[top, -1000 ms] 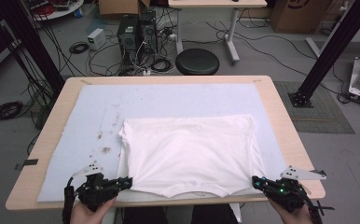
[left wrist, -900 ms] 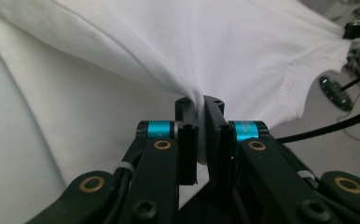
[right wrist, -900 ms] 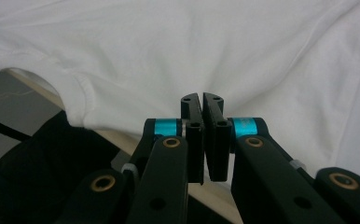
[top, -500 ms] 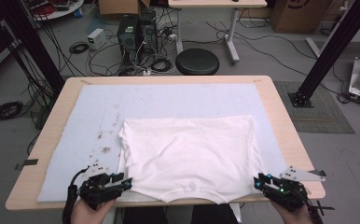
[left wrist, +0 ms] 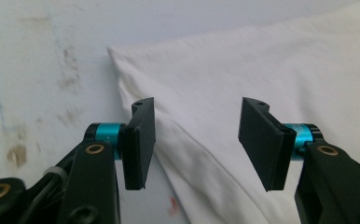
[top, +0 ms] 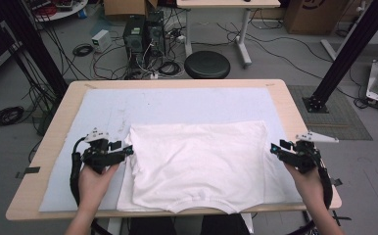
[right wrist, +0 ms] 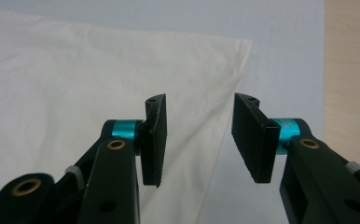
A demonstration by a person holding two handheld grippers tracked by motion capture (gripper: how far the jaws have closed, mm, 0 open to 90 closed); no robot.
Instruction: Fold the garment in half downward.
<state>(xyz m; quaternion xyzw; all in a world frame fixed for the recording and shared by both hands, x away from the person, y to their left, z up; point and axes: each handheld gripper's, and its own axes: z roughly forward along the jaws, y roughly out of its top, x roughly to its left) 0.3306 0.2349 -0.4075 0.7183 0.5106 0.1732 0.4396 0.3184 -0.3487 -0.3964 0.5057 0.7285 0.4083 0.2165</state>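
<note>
Looking down in the high view, a white T-shirt [top: 197, 166] lies flat in the lower middle of the frame, on a pale blue mat [top: 167, 105] that covers the bench [top: 55, 147]. The left tongs [top: 129, 150] sit at the shirt's left edge, the right tongs [top: 272, 148] at its right edge, both level with its upper part; this mirrored placing suggests a two-handed fold or lift of the side edges. Nothing on the bench blocks either approach. Beyond it, at the top of the frame, stand a black stool [top: 207, 64], computer towers [top: 143, 34] and loose cables [top: 86, 49], well apart from the work.

In the left gripper view, those tongs stand spread, having just been opening; the shirt's folded edge lies beneath and between them, unpinched. Brown stains [left wrist: 68, 81] mark the mat at left.

In the right gripper view, the tongs are likewise spread after just opening, straddling the shirt's edge without pressing it.
</note>
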